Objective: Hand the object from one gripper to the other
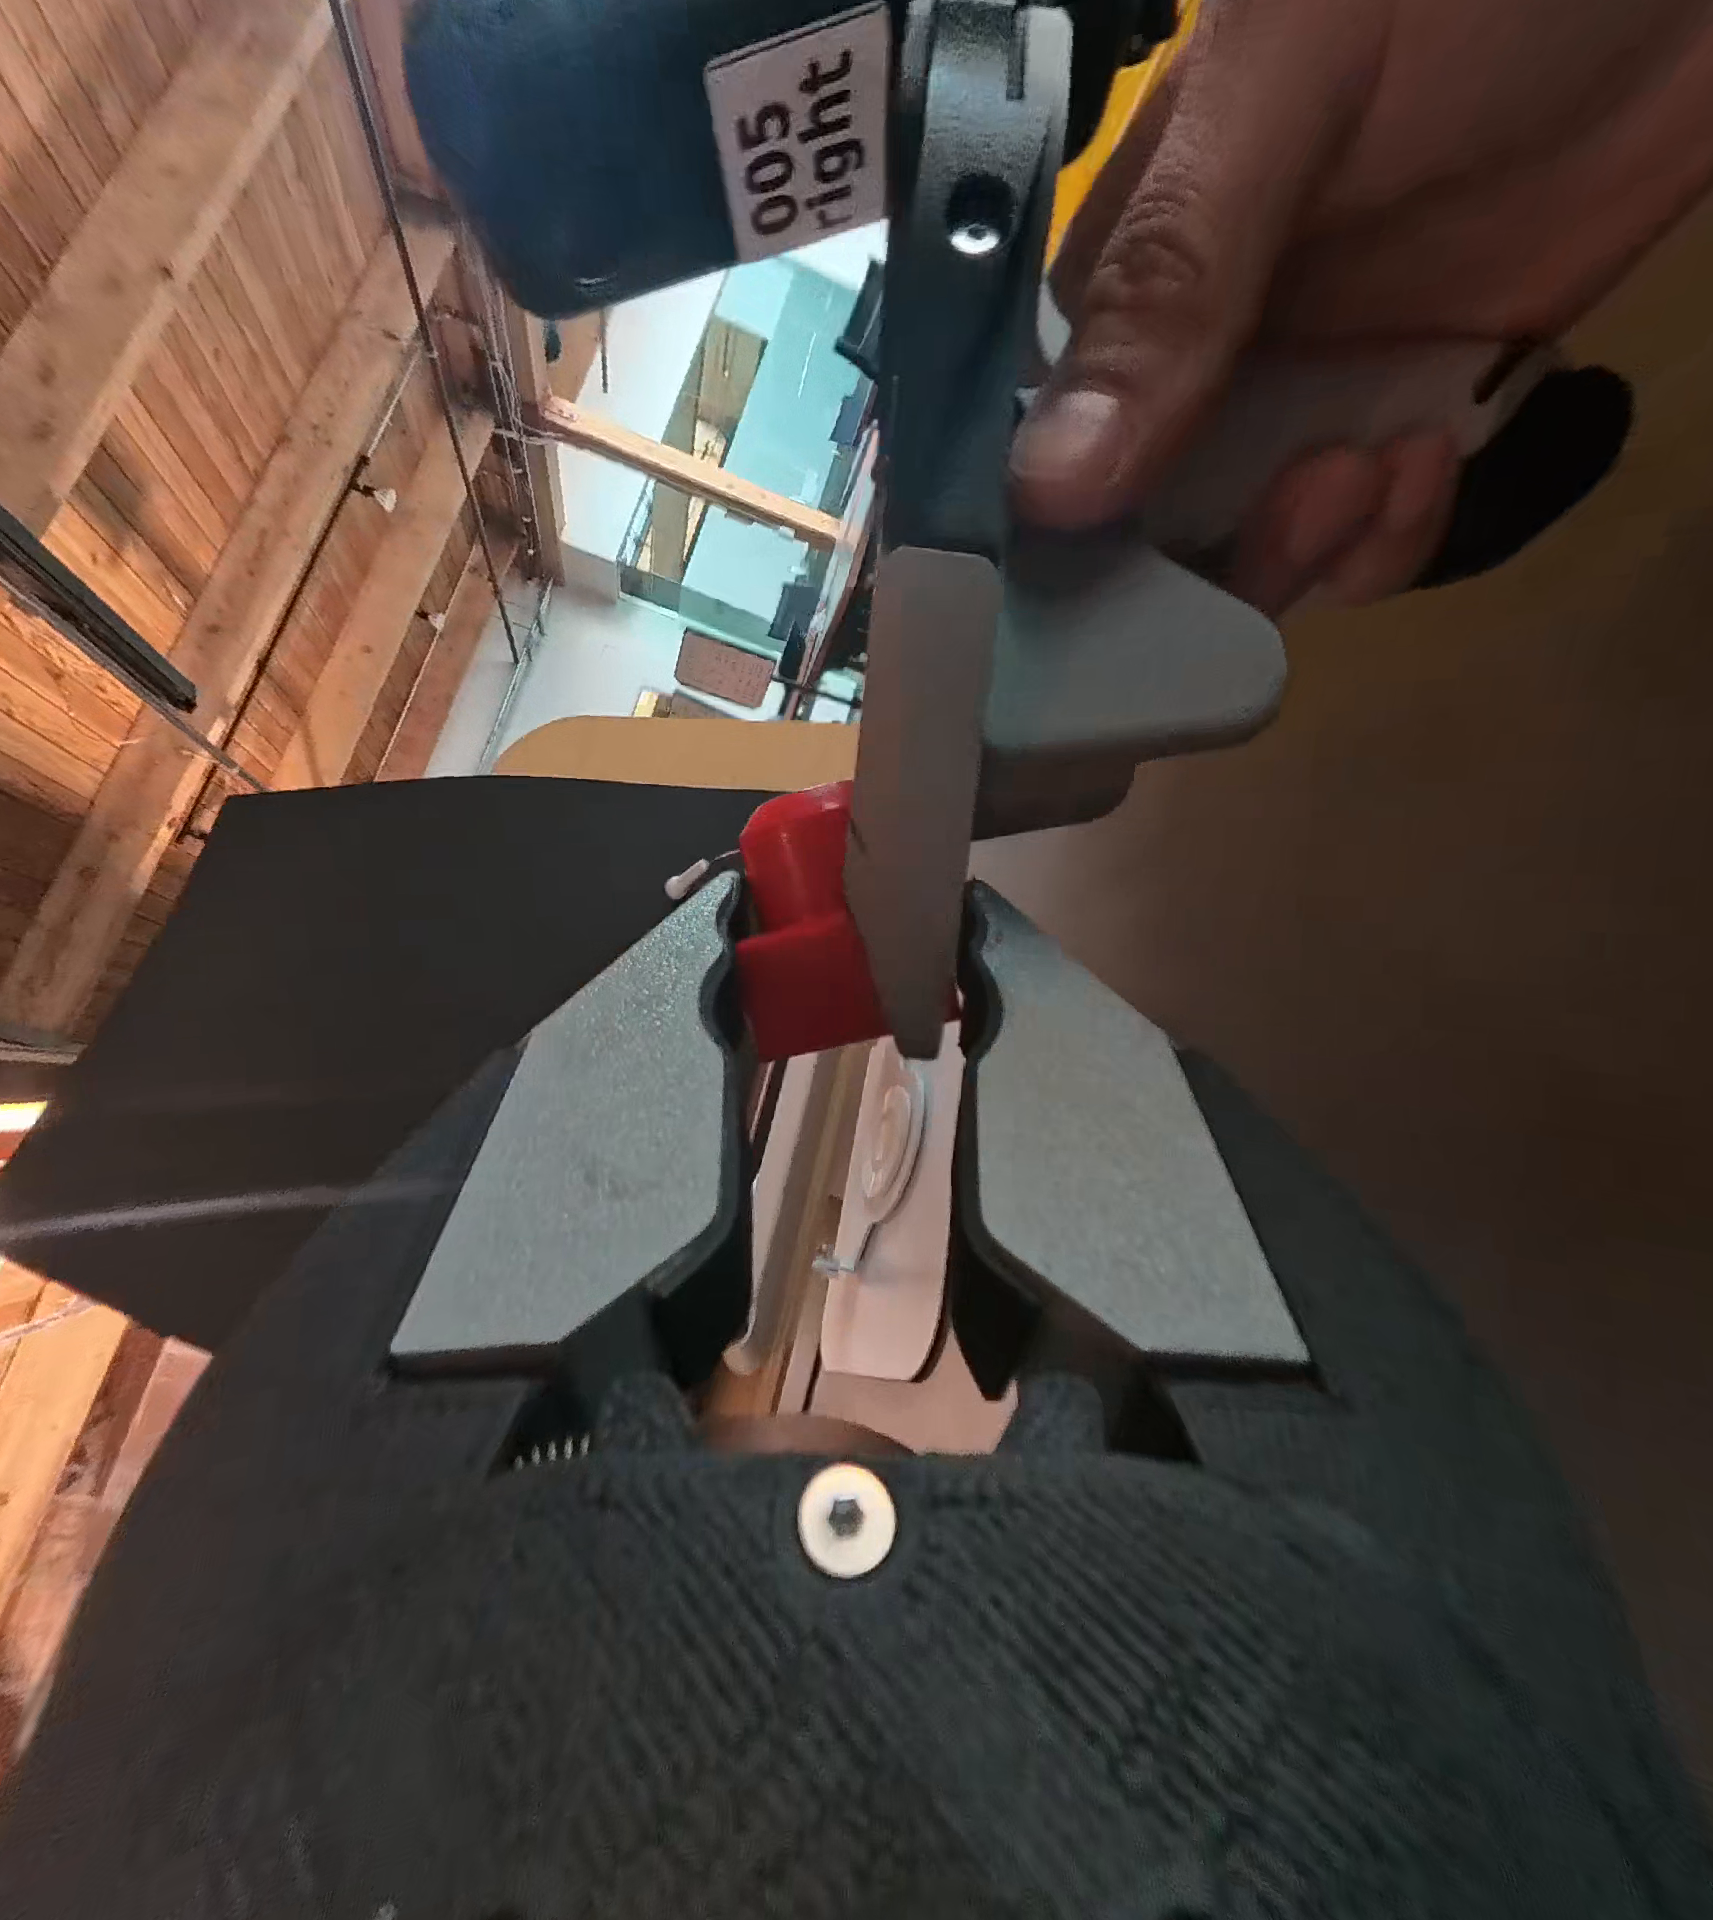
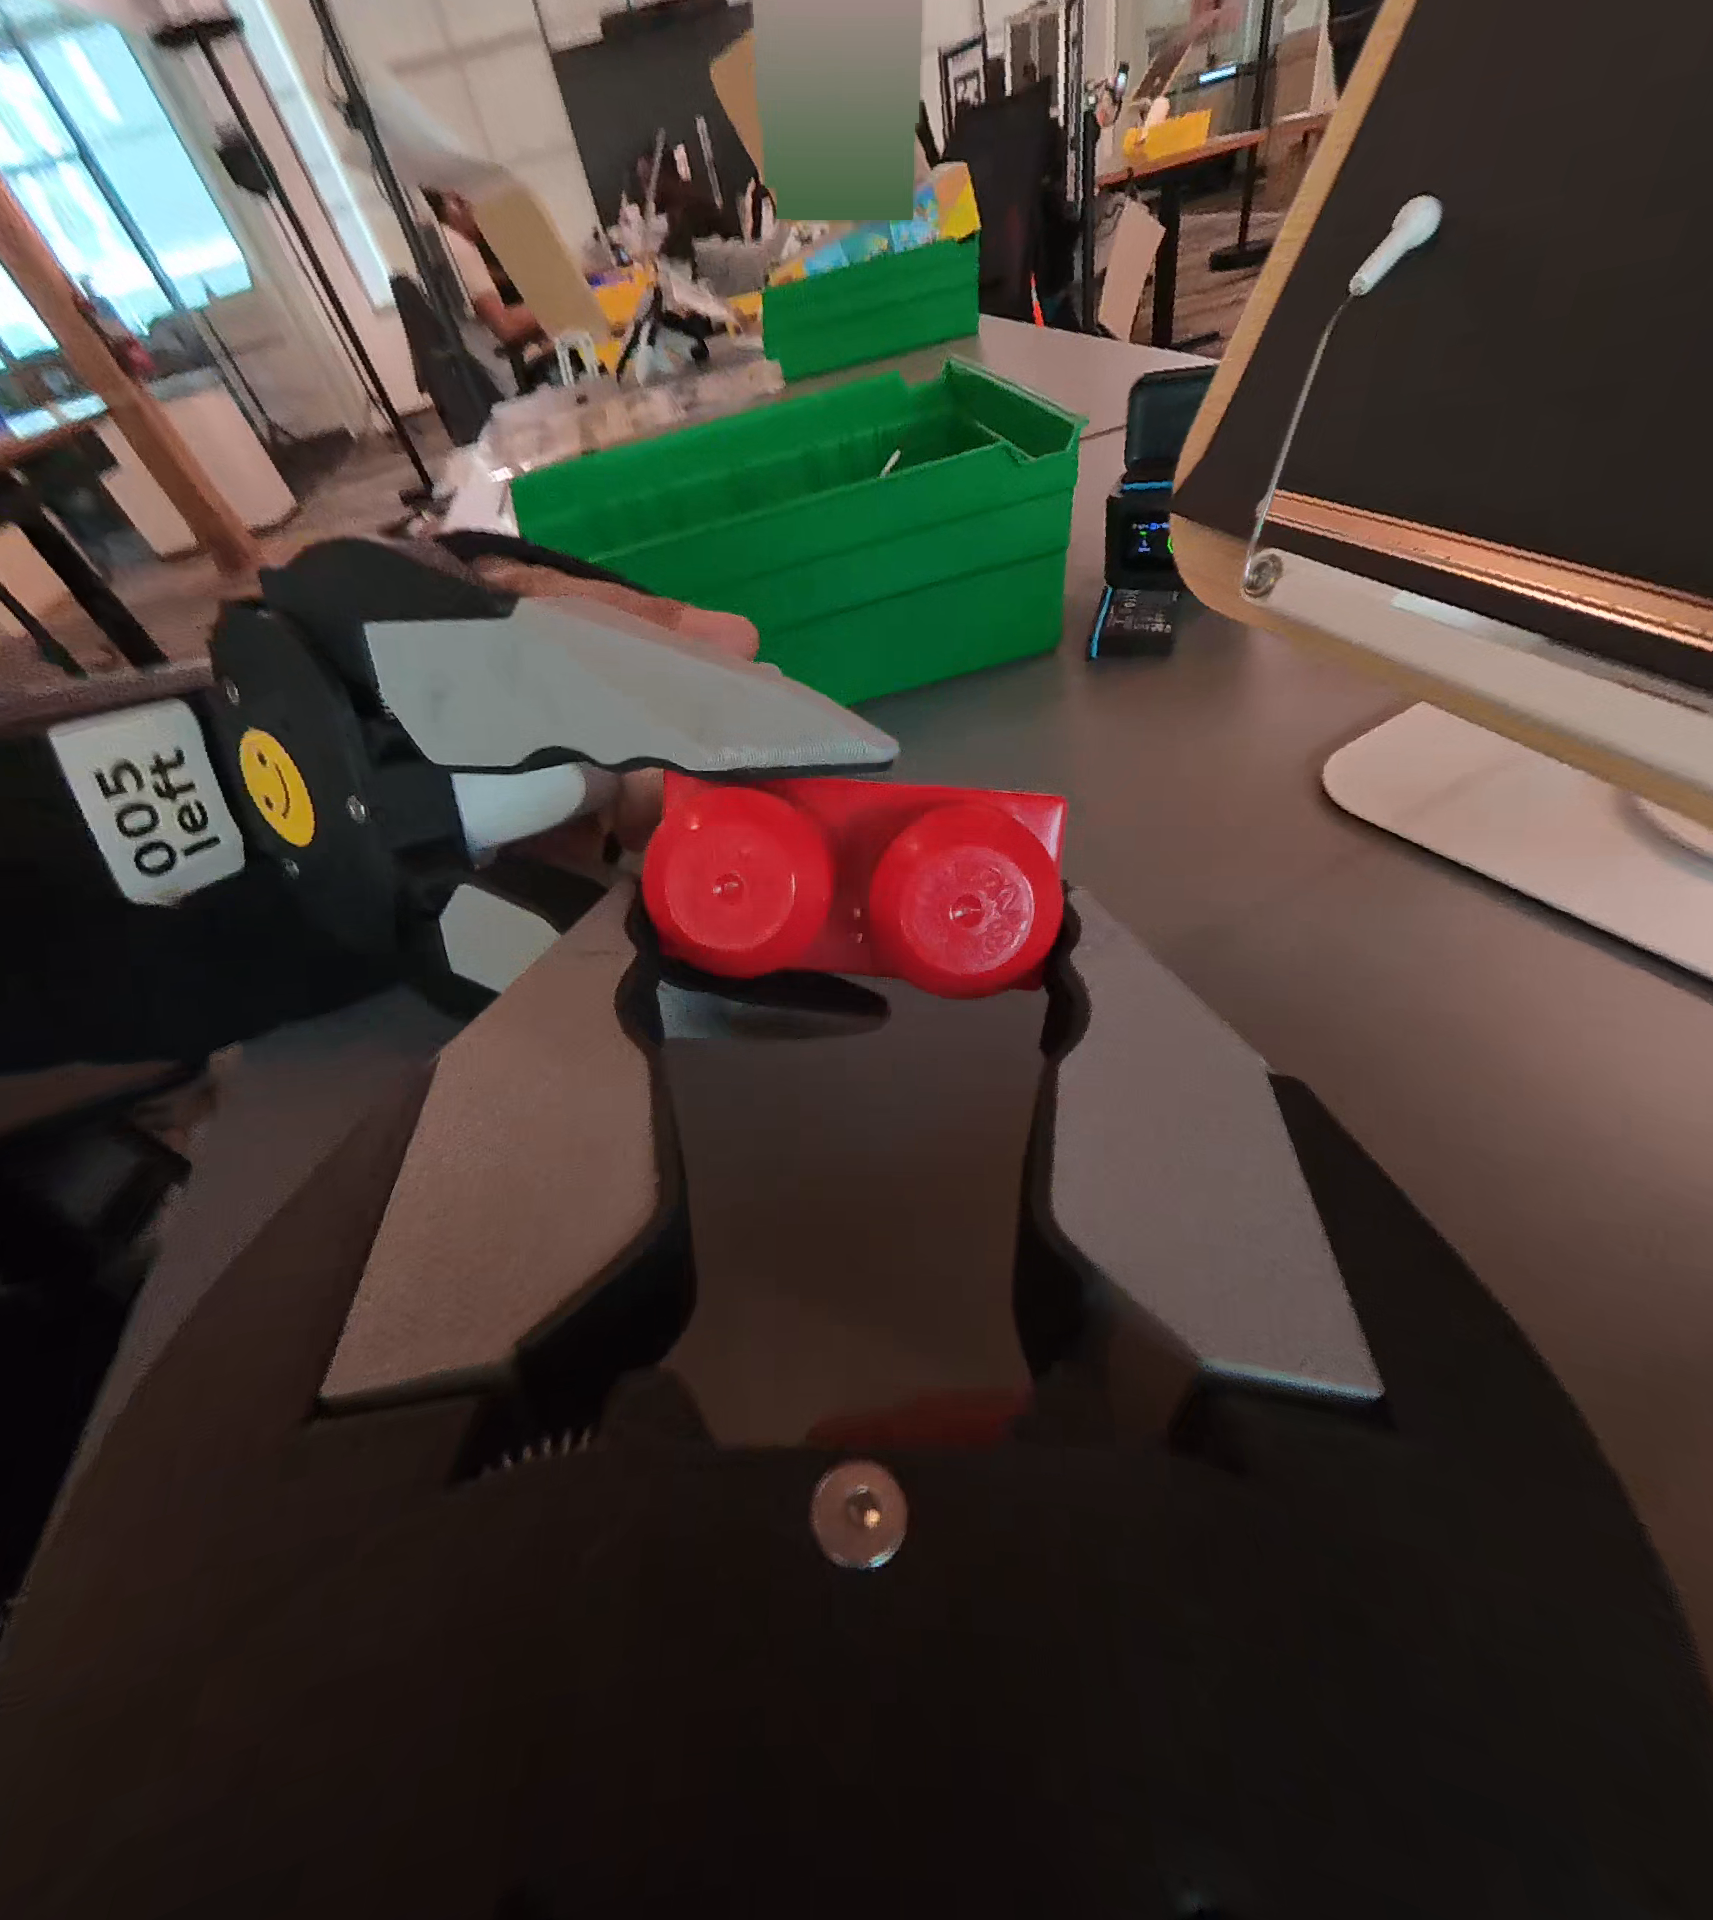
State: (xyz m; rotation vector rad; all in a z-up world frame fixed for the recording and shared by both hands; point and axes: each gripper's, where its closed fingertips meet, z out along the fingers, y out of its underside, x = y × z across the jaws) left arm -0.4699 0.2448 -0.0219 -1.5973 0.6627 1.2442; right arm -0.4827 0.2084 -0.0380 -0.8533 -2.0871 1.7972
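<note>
- Left wrist view: the left gripper (image 1: 847, 961) has its jaws closed narrow on a red brick (image 1: 798, 935), which sits between the two tips.
- The right gripper (image 1: 919, 821) comes in from above; one of its grey fingers (image 1: 919, 790) lies across the brick's right part, down between the left jaws, and its other finger (image 1: 1132, 665) stands off to the right.
- A bare hand (image 1: 1278, 301) holds the right gripper; a white label (image 1: 798, 140) sits on its dark body.
- Behind are a wooden ceiling (image 1: 104, 416) and the dark back of a monitor (image 1: 364, 997).
- Right wrist view: the right gripper (image 2: 852, 935) has its jaws set on the two ends of the brick (image 2: 847, 894), held above the table (image 2: 1454, 1091) with its two round studs facing the camera.
- The left gripper (image 2: 758, 873) reaches in from the left; its upper grey finger (image 2: 613, 691) rests along the brick's top edge, and its lower finger is mostly hidden under the brick.
- A yellow smiley sticker (image 2: 275, 787) and a white label (image 2: 168, 800) mark its body.
- Farther back on the table stand a green bin (image 2: 831, 540) and a small black device (image 2: 1143, 551); a monitor (image 2: 1558, 364) on a pale stand fills the right.
</note>
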